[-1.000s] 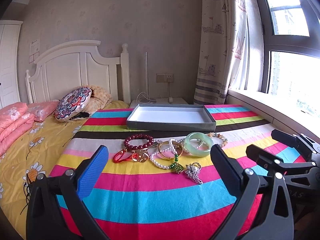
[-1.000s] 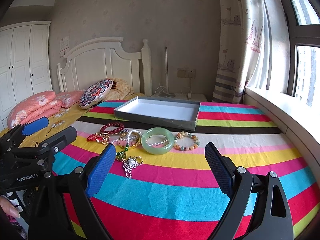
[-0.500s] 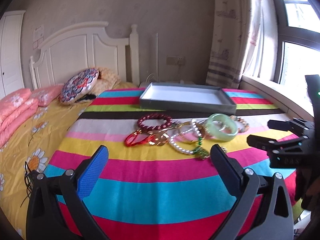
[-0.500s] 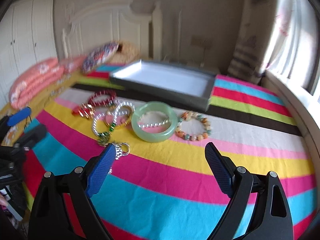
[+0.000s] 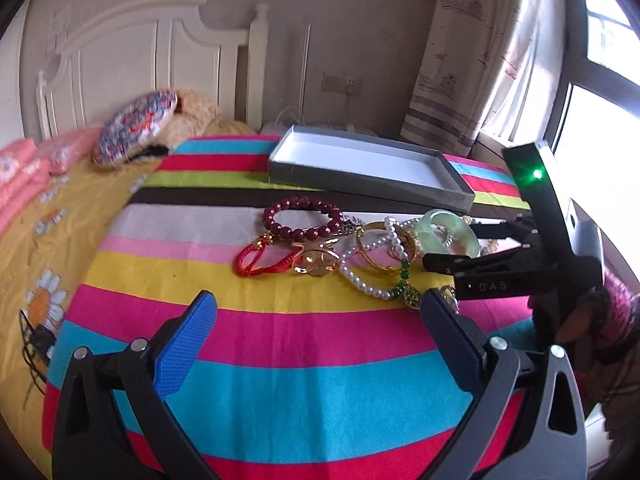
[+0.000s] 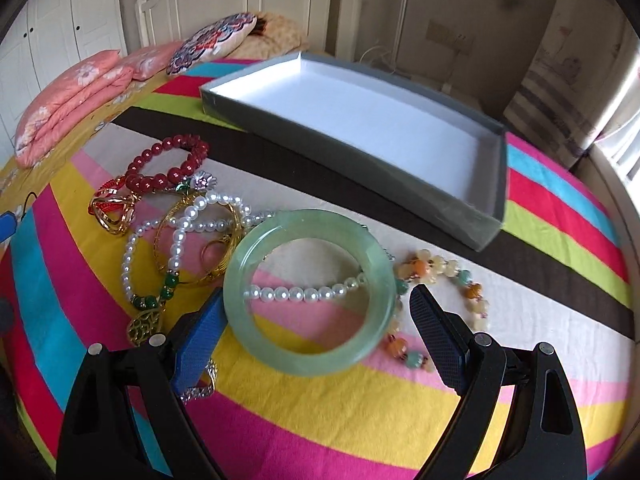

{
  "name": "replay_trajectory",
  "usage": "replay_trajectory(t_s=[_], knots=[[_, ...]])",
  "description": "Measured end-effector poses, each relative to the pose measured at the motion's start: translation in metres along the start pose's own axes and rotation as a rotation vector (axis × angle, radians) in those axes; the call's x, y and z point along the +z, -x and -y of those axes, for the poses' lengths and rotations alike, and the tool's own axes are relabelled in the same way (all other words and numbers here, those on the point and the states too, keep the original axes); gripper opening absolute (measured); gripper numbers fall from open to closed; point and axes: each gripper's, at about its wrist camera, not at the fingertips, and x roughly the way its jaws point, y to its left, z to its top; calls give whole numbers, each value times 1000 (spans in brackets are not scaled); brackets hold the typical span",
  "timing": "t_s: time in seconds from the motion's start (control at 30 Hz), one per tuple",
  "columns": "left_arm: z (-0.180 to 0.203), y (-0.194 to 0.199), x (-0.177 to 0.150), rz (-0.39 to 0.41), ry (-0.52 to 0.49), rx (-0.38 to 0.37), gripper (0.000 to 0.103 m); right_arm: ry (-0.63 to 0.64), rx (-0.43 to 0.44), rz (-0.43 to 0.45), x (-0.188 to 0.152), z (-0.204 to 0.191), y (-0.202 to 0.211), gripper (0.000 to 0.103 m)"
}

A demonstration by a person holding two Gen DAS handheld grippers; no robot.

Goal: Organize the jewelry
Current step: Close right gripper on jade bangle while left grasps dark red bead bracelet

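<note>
A pile of jewelry lies on the striped bedspread: a pale green jade bangle (image 6: 308, 344), a pearl necklace with green pendant (image 6: 176, 236), a gold bangle (image 6: 176, 208), a dark red bead bracelet (image 6: 168, 164), a red cord charm (image 5: 260, 260) and a mixed-stone bracelet (image 6: 448, 272). My right gripper (image 6: 316, 336) is open, its pads either side of the jade bangle's near part; it also shows in the left wrist view (image 5: 452, 240). My left gripper (image 5: 316, 336) is open and empty, short of the pile. An empty grey tray (image 6: 486, 196) lies behind.
Pink folded quilts (image 6: 72, 100) and a patterned cushion (image 6: 216, 40) lie at the bed's head by the white headboard (image 5: 160, 68). A curtain (image 5: 480, 60) and window (image 5: 600, 100) stand on the right. A person's hand in a pink sleeve (image 5: 616, 320) holds the right gripper.
Both grippers have moved forward and down toward the jewelry. The right gripper has come close over the jade bangle, which now lies between its open fingers.
</note>
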Motion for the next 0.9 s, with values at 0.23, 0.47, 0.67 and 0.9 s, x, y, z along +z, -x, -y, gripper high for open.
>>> replay_trajectory(t_s=[0.23, 0.47, 0.67, 0.9], knots=[[-25, -18, 26, -60, 68, -21, 101, -29, 26, 6, 0, 6, -1, 81], [-34, -67, 72, -151, 74, -30, 101, -71, 28, 74, -2, 11, 7, 76], [-37, -126, 104, -301, 125, -36, 101, -88, 29, 110, -4, 15, 15, 76], [-18, -169, 119, -413, 69, 19, 90, -108, 45, 119, -4, 18, 16, 76]])
